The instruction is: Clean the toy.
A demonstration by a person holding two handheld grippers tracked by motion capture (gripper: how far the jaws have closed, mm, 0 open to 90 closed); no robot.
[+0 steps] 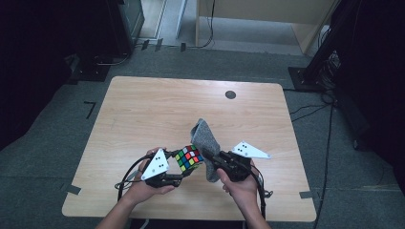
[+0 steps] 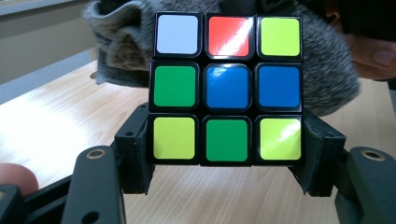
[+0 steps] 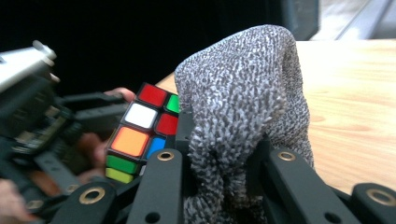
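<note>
wiping a puzzle cube with a grey cloth, both held just above the table.
high view: the left gripper (image 1: 177, 177) clamps the cube (image 1: 189, 158) above the near part of the table (image 1: 143, 109); the right gripper (image 1: 213, 161) presses the cloth (image 1: 206, 138) against the cube's right side. left gripper view: the jaws pinch only the cube's (image 2: 227, 88) bottom row, so a firm rub from behind could twist a layer or lever it out. right gripper view: the jaws are closed tight on a bunched fold of cloth (image 3: 243, 112) right of the cube (image 3: 140, 135); the loose fabric may snag a cube corner or slip free.
</note>
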